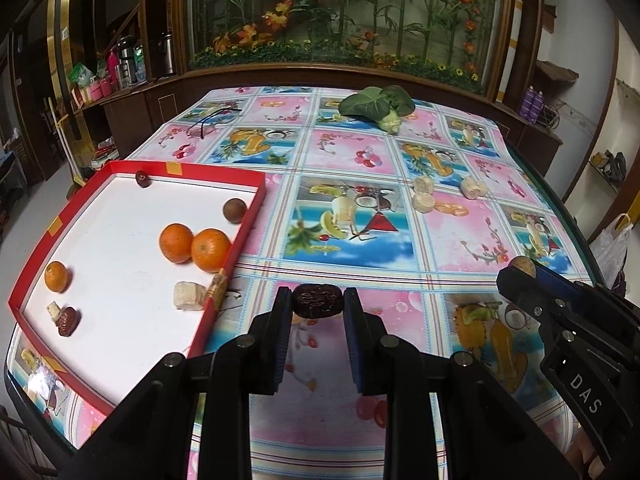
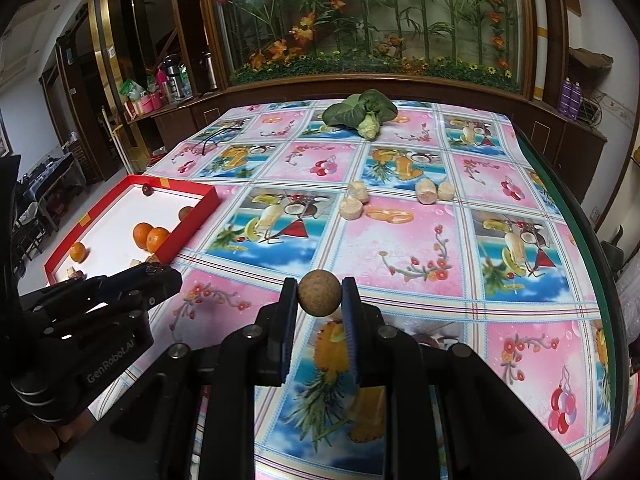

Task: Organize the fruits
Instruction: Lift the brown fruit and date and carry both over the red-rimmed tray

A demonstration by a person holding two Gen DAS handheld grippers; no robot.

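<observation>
A shallow red-rimmed tray point(image 1: 240, 236) with a white floor sits at the left edge of the counter point(image 1: 360, 256), which wears a bright cloth printed with fruit pictures. Inside the tray, two oranges point(image 1: 194, 246) touch each other near the right wall, a smaller orange point(image 1: 56, 277) lies alone by the left wall, a round brown fruit point(image 1: 234, 211) sits toward the far right corner, and a dark red date point(image 1: 142, 179) rests against the far wall. Near the front of the tray lie a pale chunk of fruit point(image 1: 188, 297), a second dark date point(image 1: 68, 321) and a small pale piece point(image 1: 53, 309) touching it. The left tongs point(image 1: 317, 300) point downward over the cloth just right of the tray, narrowed onto a wrinkled dark date point(image 1: 316, 299) held across its ends. The right tongs point(image 2: 320, 293) tilt downward over the counter's near middle, clamped on a round tan fruit point(image 2: 320, 293). Farther back on the cloth sit several pale chunks point(image 2: 352, 207), close together. A leafy green vegetable point(image 2: 360, 114) lies near the far edge, and a pair of glasses point(image 1: 212, 120) rests at the far left. A glass case of artificial flowers point(image 2: 368, 20) stands behind the counter.
</observation>
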